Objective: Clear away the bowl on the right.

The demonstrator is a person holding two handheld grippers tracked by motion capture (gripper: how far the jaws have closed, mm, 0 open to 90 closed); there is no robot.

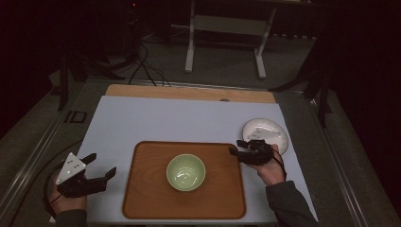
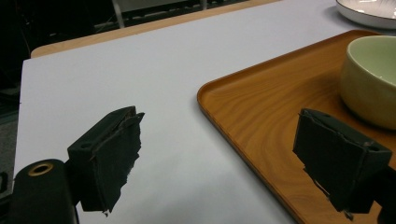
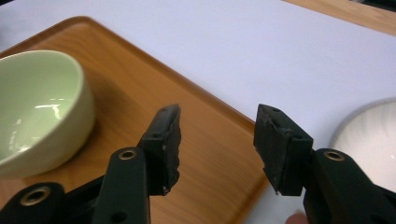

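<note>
The green bowl (image 1: 186,172) sits mouth up, round, on the tray (image 1: 142,189) between the left tongs (image 1: 101,166) and right tongs (image 1: 238,147), both spread with nothing in them.

Open left gripper (image 2: 219,158) straddles tray (image 2: 247,121) edge near green bowl (image 2: 371,79)

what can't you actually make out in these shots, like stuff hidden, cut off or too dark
- White plate: high view, its near edge is covered by the right tool; cut by the frame edge in both tool views.
- Green bowl: cut by the right edge in the left tool view and the left edge in the right tool view.
- Room behind the table: high view, too dark to tell beyond a pale frame and cables.
- Left tool: its own view crops its body.
</note>
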